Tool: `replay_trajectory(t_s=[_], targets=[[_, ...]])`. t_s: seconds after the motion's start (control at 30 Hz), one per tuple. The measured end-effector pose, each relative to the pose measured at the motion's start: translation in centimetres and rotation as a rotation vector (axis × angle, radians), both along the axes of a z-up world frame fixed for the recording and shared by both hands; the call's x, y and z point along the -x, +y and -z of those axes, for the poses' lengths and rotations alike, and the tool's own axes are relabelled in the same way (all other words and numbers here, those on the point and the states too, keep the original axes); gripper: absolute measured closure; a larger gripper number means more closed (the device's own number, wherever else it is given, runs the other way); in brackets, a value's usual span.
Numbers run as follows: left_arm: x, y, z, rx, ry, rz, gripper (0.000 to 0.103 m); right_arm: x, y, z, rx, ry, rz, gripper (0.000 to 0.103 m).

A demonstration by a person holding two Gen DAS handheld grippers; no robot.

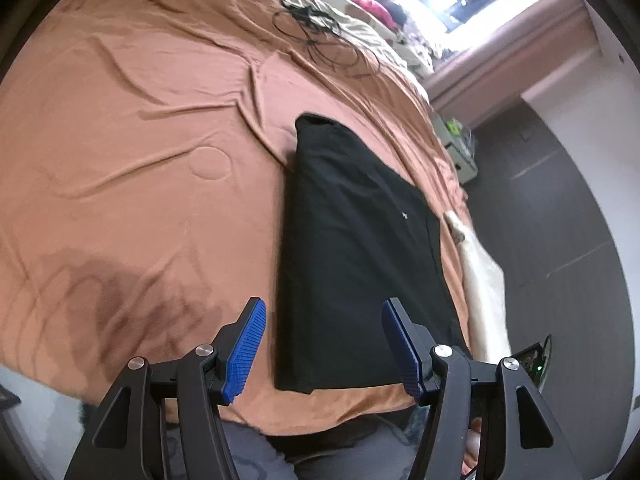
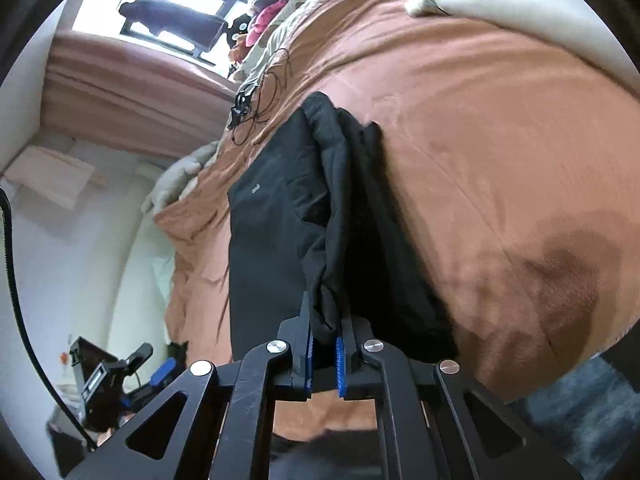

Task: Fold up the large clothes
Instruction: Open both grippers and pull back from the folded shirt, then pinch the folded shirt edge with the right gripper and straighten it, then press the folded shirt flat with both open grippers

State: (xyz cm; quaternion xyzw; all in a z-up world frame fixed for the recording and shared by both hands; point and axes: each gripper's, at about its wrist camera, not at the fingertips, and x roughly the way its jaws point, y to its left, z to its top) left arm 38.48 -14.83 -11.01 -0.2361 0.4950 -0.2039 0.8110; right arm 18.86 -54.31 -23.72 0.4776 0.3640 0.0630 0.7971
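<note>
Right tool [image 2: 324, 344] was pinched on a bunched edge of the black garment [image 2: 280, 232], lifting it off the bed [image 2: 480, 140]; your left tool [image 1: 324, 344] hung wide and empty. You'd folded it to a long strip, cross folds probably left. Bed's near edge sat close; cables [image 1: 320, 36] lay well beyond.

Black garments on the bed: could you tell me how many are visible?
1: the black garment lies lengthwise on the orange bedspread, one edge pinched by the right gripper.
</note>
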Motion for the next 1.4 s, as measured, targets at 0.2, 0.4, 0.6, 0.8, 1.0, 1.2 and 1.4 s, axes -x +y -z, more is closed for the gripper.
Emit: replay_trajectory(t_s=[0.2,0.4,0.6,0.8,1.0,1.2,1.4], targets=[[-1.9,-3.5,3.1,-0.058,0.061,0.046,0.041,1.5,-1.0,3.8,-0.097,-0.003,0.017,0.097],[-3.7,-5.9,6.7,-0.112,0.102,0.076,0.044,1.9,-1.1,5.2,-0.111,-0.015,0.012,0.098],[-5.1,-6.8,8.6,-0.101,0.119,0.088,0.050,2.0,-1.1,5.9,-0.089,0.007,0.008,0.099],[-5.5,-7.1,8.2,-0.100,0.103,0.116,0.051,2.0,-0.6,3.5,0.046,0.062,-0.033,0.085],[-5.7,-7.6,8.2,-0.085,0.090,0.120,0.051,2.1,-2.8,0.7,0.149,0.044,0.026,0.042],[-5.9,-8.2,8.1,-0.094,0.090,0.128,0.051,-2.2,-4.3,-1.7,0.193,0.022,0.004,0.042],[-6.0,-8.3,8.2,-0.101,0.085,0.140,0.051,-7.9,-4.9,-2.1,0.170,0.033,-0.052,0.029]])
